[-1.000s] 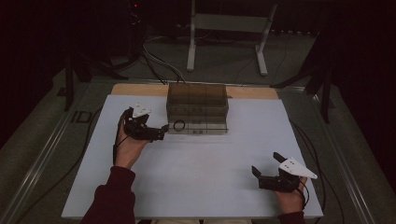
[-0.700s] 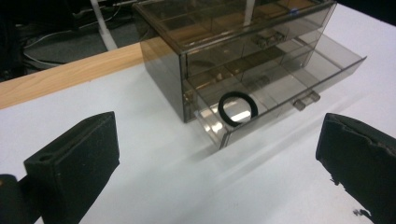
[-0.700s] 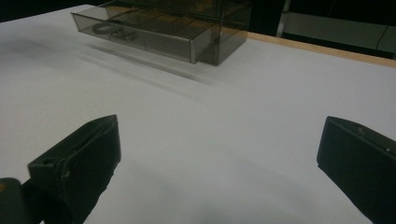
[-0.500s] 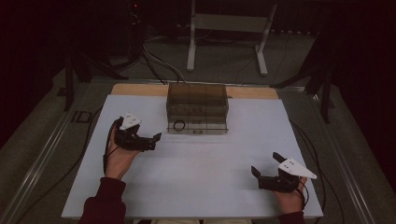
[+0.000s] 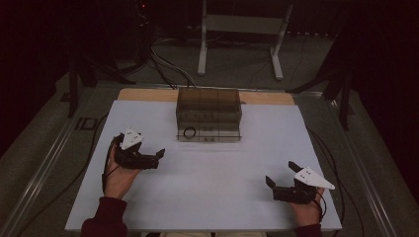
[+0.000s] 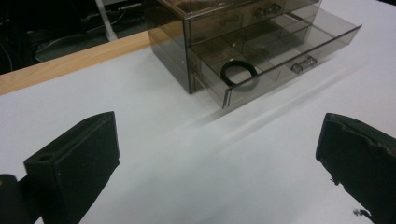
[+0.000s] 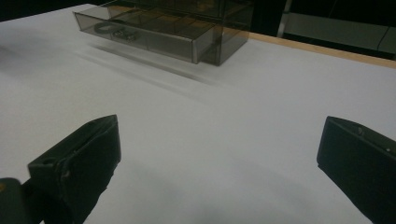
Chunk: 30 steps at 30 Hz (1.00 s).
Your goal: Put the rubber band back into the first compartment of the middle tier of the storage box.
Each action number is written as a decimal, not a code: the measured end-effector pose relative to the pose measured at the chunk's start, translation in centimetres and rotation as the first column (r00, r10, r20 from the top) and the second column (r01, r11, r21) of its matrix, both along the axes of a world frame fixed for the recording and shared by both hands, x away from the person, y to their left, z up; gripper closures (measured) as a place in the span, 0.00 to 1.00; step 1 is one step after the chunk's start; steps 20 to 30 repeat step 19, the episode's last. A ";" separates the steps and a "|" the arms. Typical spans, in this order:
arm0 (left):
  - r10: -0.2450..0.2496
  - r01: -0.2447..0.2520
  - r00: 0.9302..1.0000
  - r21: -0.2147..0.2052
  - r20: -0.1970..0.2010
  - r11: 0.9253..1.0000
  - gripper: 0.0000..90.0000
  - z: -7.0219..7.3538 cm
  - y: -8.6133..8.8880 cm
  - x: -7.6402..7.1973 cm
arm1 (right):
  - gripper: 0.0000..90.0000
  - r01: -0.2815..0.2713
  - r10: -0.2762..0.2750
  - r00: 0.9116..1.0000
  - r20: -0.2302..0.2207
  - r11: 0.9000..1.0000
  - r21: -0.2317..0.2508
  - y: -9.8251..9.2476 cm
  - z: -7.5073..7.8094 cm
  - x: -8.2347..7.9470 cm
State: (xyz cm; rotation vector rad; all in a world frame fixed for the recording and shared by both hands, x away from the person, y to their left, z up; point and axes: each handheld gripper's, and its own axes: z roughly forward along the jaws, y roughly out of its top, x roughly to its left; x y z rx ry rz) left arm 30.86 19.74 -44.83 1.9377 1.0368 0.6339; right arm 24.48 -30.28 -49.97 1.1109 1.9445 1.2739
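The drawer unit (image 5: 209,114) is being kept at the white tabletop's (image 5: 207,187) far edge, lowest drawer (image 6: 275,56) out (black ring (image 6: 239,74) inside); left gripper (image 5: 159,157) and right gripper (image 5: 270,181) are being held wide open, empty

Left hand-held gripper (image 5: 157,157) now farther back from the drawer unit (image 5: 209,114), nearer the table's front-left.
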 end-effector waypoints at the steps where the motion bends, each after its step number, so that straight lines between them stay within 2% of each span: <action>1: 0.000 0.000 1.000 0.000 0.000 1.000 0.00 0.0 0.0 0.0 | 0.00 0.000 0.000 1.000 0.000 1.000 0.000 0.0 0.0 0.0; 5: 0.008 -0.008 1.000 0.010 0.023 1.000 0.00 -0.7 0.5 -1.3 | 0.00 -0.004 0.004 1.000 0.005 1.000 0.002 0.0 0.0 -0.1; 7: 0.022 -0.023 0.999 0.005 0.043 1.000 0.00 -1.6 1.0 -2.5 | 0.00 -0.003 0.003 1.000 0.006 1.000 0.003 0.0 0.0 -0.1; 9: 0.035 -0.034 0.998 -0.013 0.053 0.999 0.00 -2.4 1.5 -3.5 | 0.00 -0.004 0.004 1.000 0.007 1.000 0.002 0.0 0.1 -0.1; 10: 0.035 -0.034 0.998 -0.013 0.053 0.999 0.00 -2.4 1.5 -3.5 | 0.00 -0.004 0.004 1.000 0.006 1.000 0.003 0.0 0.1 -0.2; 11: 0.051 -0.049 0.996 -0.026 0.067 0.998 0.00 -3.1 2.0 -4.3 | 0.00 -0.003 0.003 1.000 0.007 1.000 0.003 0.0 0.1 -0.2; 12: 0.051 -0.049 0.996 -0.026 0.067 0.998 0.00 -3.1 2.0 -4.3 | 0.00 -0.003 0.003 1.000 0.007 1.000 0.003 0.0 0.1 -0.2; 13: 0.070 -0.067 0.995 -0.043 0.069 0.997 0.00 -3.7 2.5 -4.7 | 0.00 -0.003 0.003 1.000 0.007 1.000 0.003 0.1 0.1 -0.2; 18: 0.091 -0.085 0.993 -0.075 0.078 0.994 0.00 -3.9 3.1 -5.0 | 0.00 -0.006 0.006 1.000 0.008 1.000 -0.002 0.1 0.1 -0.2; 30: 0.091 -0.085 0.993 -0.075 0.078 0.994 0.00 -3.9 3.1 -5.0 | 0.00 -0.006 0.006 1.000 0.008 1.000 -0.002 0.1 0.1 -0.2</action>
